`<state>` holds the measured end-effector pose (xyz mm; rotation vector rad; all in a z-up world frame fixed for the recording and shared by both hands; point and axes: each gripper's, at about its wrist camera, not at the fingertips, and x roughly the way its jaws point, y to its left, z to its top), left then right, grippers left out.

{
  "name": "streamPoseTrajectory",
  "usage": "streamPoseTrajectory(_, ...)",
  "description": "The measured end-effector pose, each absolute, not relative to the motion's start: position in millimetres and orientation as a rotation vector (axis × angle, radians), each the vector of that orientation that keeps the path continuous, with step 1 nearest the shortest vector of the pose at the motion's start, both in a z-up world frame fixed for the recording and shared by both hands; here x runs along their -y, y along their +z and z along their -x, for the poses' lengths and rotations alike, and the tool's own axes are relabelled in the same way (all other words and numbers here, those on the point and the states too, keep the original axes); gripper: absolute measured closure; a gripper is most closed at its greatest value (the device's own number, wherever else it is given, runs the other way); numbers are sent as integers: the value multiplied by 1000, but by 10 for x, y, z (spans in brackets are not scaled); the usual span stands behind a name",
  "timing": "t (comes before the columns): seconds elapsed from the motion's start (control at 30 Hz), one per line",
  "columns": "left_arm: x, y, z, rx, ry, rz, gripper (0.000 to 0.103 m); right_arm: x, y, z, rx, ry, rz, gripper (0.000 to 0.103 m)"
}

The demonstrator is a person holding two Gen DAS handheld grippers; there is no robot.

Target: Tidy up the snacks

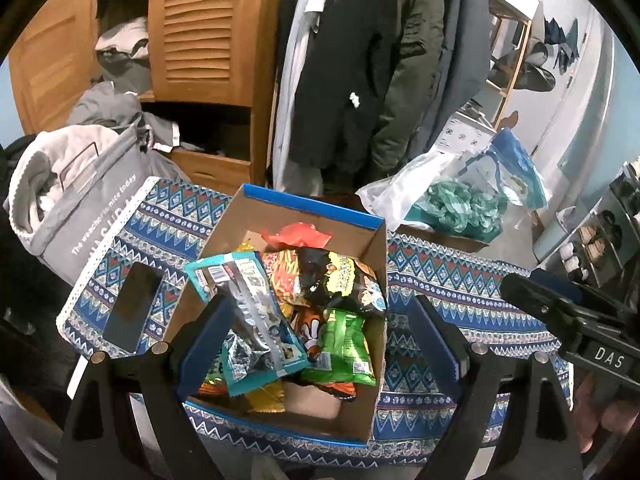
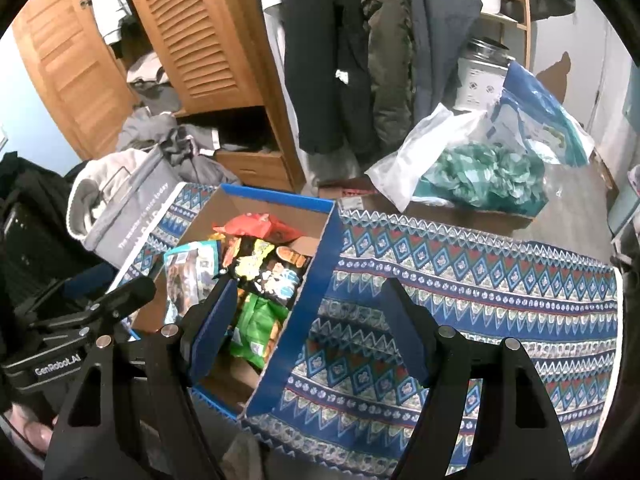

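A cardboard box [image 1: 372, 256] with a blue rim sits on a patterned blue cloth [image 1: 460, 280]. It holds several snack packets: a teal packet [image 1: 248, 320] on top, a black packet [image 1: 340, 280], a green packet [image 1: 344, 344] and a red one [image 1: 298, 234] at the back. My left gripper [image 1: 320, 344] is open above the box, with nothing between its fingers. My right gripper [image 2: 308, 332] is open over the box's right wall [image 2: 312, 300]; the green packet [image 2: 260, 320] and black packet [image 2: 264, 268] lie to its left. The right gripper's body [image 1: 568, 320] shows at the left view's right edge.
A black phone [image 1: 132, 308] lies on the cloth left of the box. A grey fabric bag [image 1: 80, 208] stands at the far left. A plastic bag with teal stuffing [image 1: 460, 204] sits behind the table. Coats [image 1: 360, 60] and a wooden cabinet [image 1: 208, 40] stand behind.
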<state>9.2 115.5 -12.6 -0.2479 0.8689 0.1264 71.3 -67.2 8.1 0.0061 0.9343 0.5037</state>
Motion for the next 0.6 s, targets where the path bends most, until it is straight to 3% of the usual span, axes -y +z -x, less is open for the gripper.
streamPoseTrajectory(0.6,-1089,-135,-98,-865,113,233,13,723,84,-703,-941,492,-9,30)
